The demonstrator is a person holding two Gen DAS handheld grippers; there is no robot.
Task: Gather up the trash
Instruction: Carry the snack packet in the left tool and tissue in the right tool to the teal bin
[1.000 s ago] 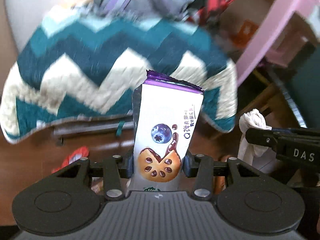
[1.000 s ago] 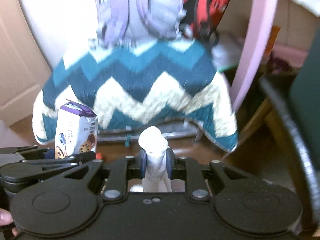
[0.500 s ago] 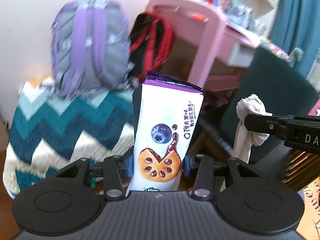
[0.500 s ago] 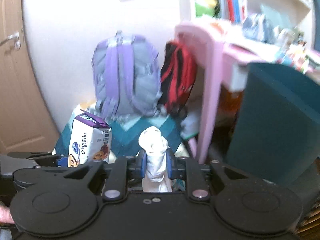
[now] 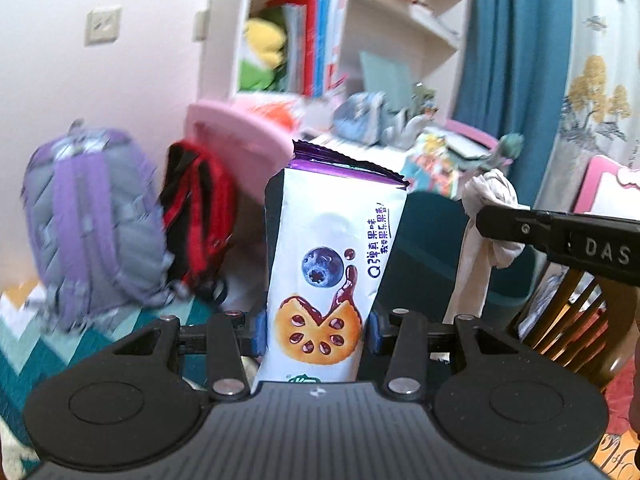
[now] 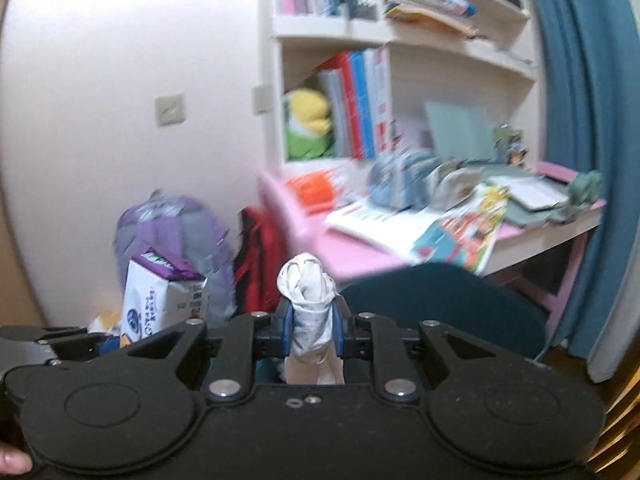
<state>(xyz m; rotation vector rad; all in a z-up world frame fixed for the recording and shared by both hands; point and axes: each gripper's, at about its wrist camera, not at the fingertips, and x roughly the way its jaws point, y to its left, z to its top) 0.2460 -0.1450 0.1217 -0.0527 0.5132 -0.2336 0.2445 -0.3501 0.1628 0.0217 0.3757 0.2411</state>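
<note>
My left gripper (image 5: 316, 328) is shut on a white and purple snack wrapper (image 5: 332, 272) with a blueberry and cookie print, held upright. The wrapper also shows at the left of the right wrist view (image 6: 160, 304). My right gripper (image 6: 311, 326) is shut on a crumpled white tissue (image 6: 308, 304), also upright. The tissue and the right gripper's finger show at the right of the left wrist view (image 5: 486, 236). Both grippers are raised side by side, left of a dark teal bin (image 6: 440, 304).
A pink desk (image 6: 360, 252) with books and clutter stands ahead under a white bookshelf (image 6: 384, 80). A purple backpack (image 5: 92, 224) and a red and black bag (image 5: 200, 216) lean on the wall. A zigzag blanket (image 5: 24, 332) lies lower left. A wooden chair (image 5: 576, 312) is at the right.
Both grippers have lifted and tilted up from the floor and blanket toward the desk and shelf. Each keeps its grip on its piece of trash.
</note>
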